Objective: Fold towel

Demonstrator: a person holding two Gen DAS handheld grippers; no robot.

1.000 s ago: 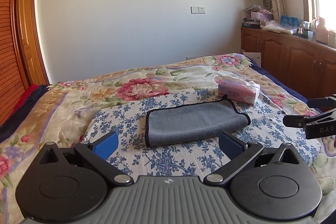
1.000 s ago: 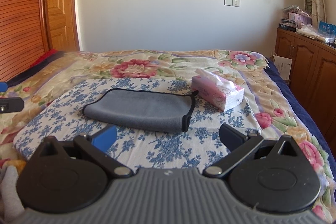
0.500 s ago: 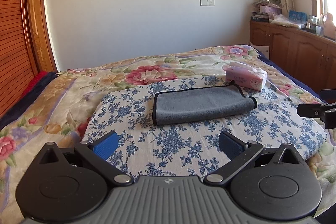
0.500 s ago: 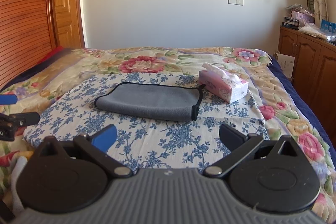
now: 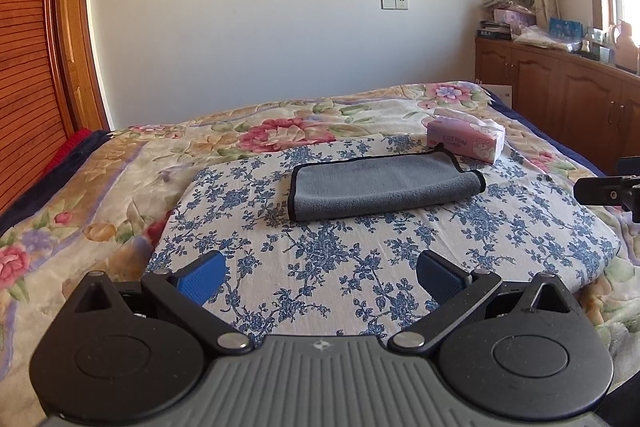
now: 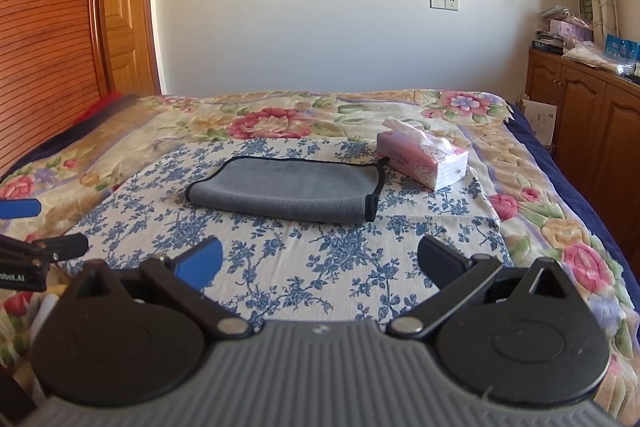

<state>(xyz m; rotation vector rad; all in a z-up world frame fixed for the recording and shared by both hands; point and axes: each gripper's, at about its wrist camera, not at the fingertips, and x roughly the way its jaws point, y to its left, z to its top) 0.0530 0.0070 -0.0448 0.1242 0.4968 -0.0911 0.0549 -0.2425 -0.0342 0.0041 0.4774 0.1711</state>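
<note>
A grey towel (image 5: 380,189) with black trim lies folded into a flat rectangle on a blue-flowered white cloth (image 5: 360,267) spread over the bed. It also shows in the right wrist view (image 6: 288,189). My left gripper (image 5: 320,277) is open and empty, held back from the towel above the near part of the cloth. My right gripper (image 6: 318,261) is open and empty, also well short of the towel. Each gripper's fingers show at the edge of the other's view.
A pink tissue box (image 5: 464,139) stands just beyond the towel's right end, also in the right wrist view (image 6: 424,163). The bed has a floral quilt (image 5: 120,179). Wooden cabinets (image 5: 560,91) run along the right wall and a wooden door (image 6: 124,7) is at the left.
Both grippers have drawn back from the towel, so it looks smaller and farther off. The towel lies as before, folded.
</note>
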